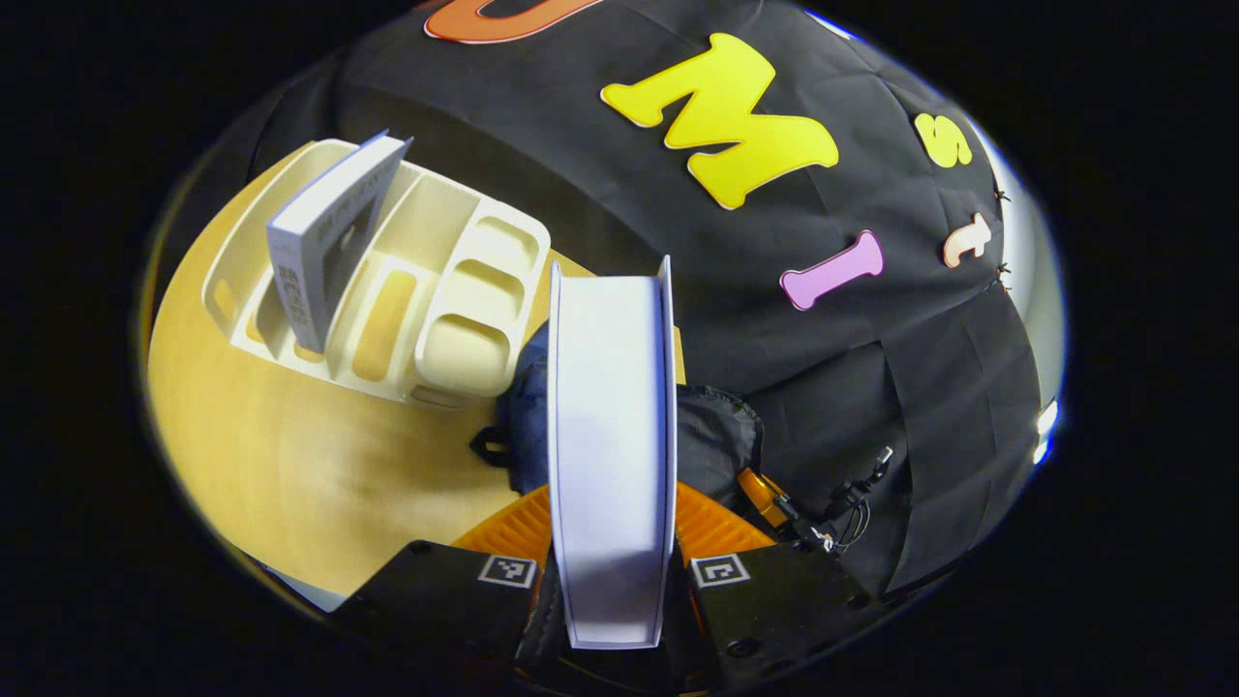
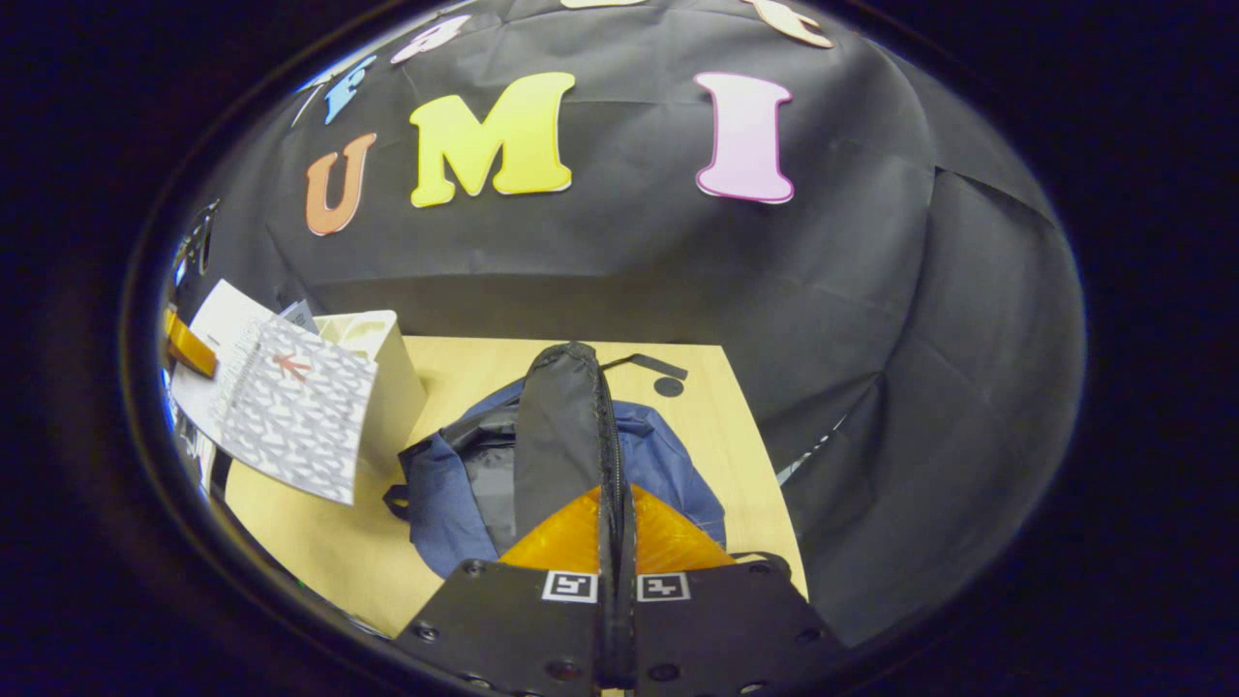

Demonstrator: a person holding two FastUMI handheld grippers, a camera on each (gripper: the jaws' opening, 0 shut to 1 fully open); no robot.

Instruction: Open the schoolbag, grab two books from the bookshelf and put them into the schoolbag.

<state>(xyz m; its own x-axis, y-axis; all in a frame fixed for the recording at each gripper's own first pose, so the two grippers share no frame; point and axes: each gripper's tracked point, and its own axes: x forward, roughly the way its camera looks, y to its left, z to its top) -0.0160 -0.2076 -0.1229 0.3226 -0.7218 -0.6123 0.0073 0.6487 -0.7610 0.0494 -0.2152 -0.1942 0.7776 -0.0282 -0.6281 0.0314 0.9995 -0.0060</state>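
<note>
My left gripper (image 1: 612,518) is shut on a book (image 1: 610,426), held upright with its white page edges facing the camera. Behind it lies the blue and black schoolbag (image 1: 713,440). A second book (image 1: 324,232) leans in a slot of the cream bookshelf (image 1: 465,290) at the left. In the right gripper view, my right gripper (image 2: 615,528) is shut on the schoolbag's black zippered flap (image 2: 557,426) and holds it raised above the blue bag body (image 2: 668,465). The held book (image 2: 290,416), with a grey patterned cover, hangs at the left, beside the bookshelf (image 2: 387,373).
The wooden table (image 2: 745,455) carries the bag and the shelf; its right edge runs close to the bag. Bare tabletop (image 1: 290,465) lies in front of the bookshelf. The right gripper (image 1: 774,503) with its cables shows just right of the held book.
</note>
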